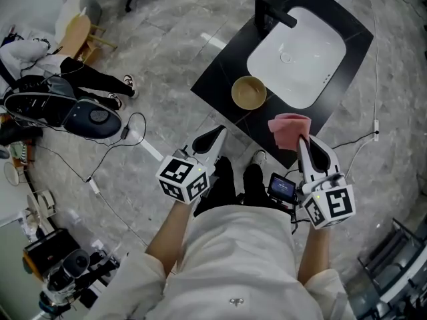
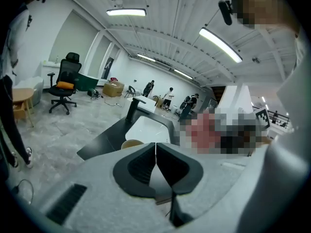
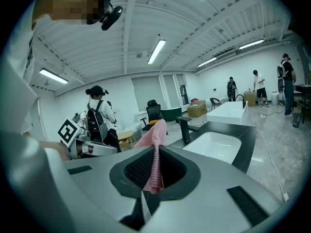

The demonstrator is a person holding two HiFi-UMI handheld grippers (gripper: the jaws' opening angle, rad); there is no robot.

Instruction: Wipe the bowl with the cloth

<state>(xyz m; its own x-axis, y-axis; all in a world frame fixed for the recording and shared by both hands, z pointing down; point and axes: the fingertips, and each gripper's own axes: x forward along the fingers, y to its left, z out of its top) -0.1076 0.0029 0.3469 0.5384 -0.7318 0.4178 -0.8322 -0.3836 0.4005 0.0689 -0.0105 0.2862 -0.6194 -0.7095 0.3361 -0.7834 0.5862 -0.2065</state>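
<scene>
Right gripper [image 1: 305, 145] clamped on pink cloth [image 1: 290, 127]; left gripper [image 1: 215, 135] jaws together, empty. Tan bowl [image 1: 249, 92] on black tabletop [image 1: 217, 85] beside sink [image 1: 300, 52], half hidden in left gripper view.

1. You have no word, number or brand name that can be read in any of the three views.
2. The marker cube [image 1: 183, 177] on your left gripper [image 1: 217, 134] carries black-and-white square patterns, with no letters or digits among them.
3. The second marker cube [image 1: 331, 205], on your right gripper [image 1: 301, 141], bears the same kind of square pattern and nothing you can read as text.
4. That left-hand cube also shows in the right gripper view [image 3: 68, 130], again as a pattern only.
5. The small screen [image 1: 281, 188] between your two grippers is lit, but whatever stands on it is too small to make out.
</scene>
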